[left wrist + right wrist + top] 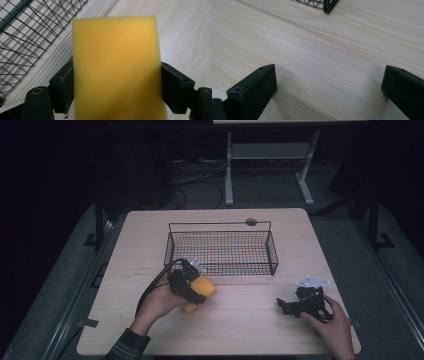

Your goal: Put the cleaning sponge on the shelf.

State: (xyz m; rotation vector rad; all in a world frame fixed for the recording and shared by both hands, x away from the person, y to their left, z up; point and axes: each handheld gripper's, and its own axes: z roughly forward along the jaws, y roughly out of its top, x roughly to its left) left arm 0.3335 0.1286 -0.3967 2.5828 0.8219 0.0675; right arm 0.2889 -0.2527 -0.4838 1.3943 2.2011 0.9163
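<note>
The left gripper [117, 82] is clamping a yellow foam sponge block [116, 67] — the black wire mesh basket [222, 251] is lying at about one o'clock, probably its destination; the right gripper [327, 85] is resting with jaws apart.

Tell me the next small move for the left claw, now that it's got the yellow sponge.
Probably carry it forward over the wire basket and release. The left claw grips the yellow sponge just short of the basket's near wall, while the right claw sits open on the table.

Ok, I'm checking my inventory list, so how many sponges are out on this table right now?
1. The yellow sponge is clamped in the left gripper, held beside the near left corner of the wire basket. Nothing shows inside the basket, and the right gripper is open with nothing between its jaws.
</note>
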